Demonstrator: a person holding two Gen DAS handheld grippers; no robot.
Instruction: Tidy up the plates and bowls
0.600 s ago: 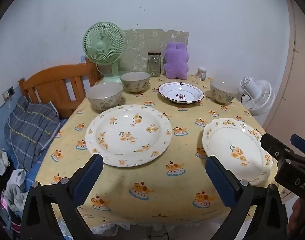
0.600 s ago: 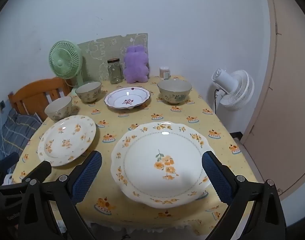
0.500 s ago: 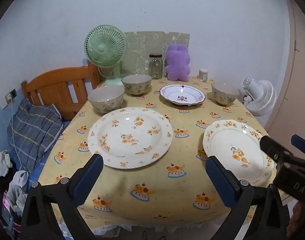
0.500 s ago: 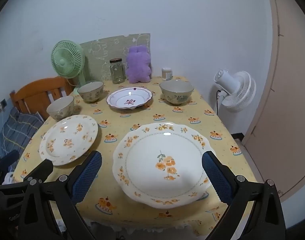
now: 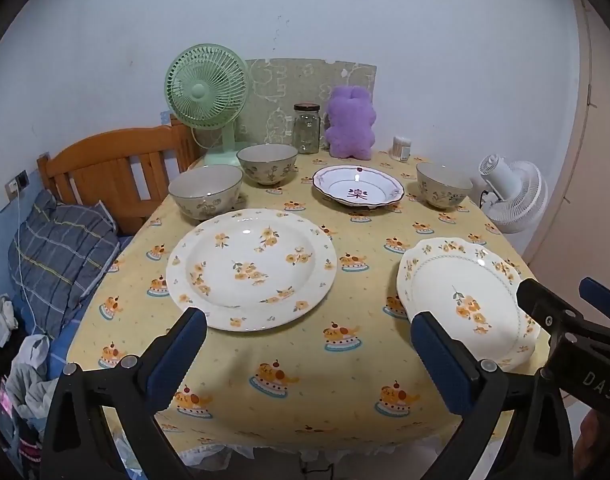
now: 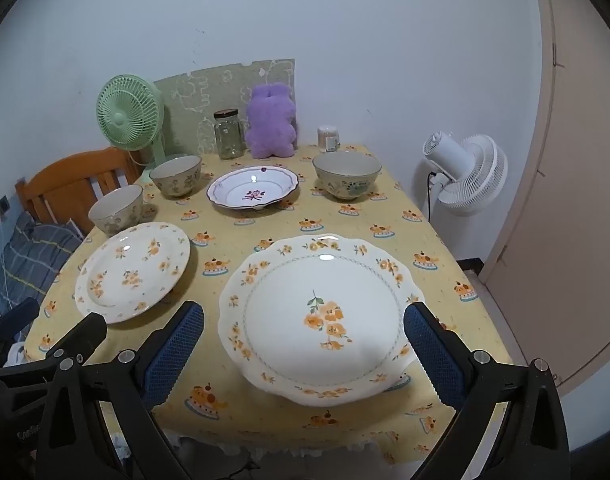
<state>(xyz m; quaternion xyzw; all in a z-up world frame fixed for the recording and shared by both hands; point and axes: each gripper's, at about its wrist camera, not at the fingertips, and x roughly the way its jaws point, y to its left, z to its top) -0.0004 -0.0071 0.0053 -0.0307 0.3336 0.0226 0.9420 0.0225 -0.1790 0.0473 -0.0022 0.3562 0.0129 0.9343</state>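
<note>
The scalloped plate (image 6: 317,316) lay at the near right of the counter (image 5: 361,364), its front rim close to the counter's edge; the round flowered plate (image 5: 251,268) lay near left, the purple-trimmed dish (image 5: 359,191) at the back middle, and three bowls stood apart: two back left (image 5: 206,191) (image 5: 267,163), one back right (image 5: 443,189).

The left tool (image 5: 309,354) and the right tool (image 6: 303,346) both hung released and spread wide, grasping nothing, short of the plates.

A thin glazed rim could slip from the pads; a nudge might push the scalloped plate off the near edge; the cloth might drag with a plate and shift the bowls; china set down hard on china could chip.

Legible writing was scant: "DAS" on the right tool's body in the left view; the glass jar (image 6: 229,135) showed no readable label.
</note>
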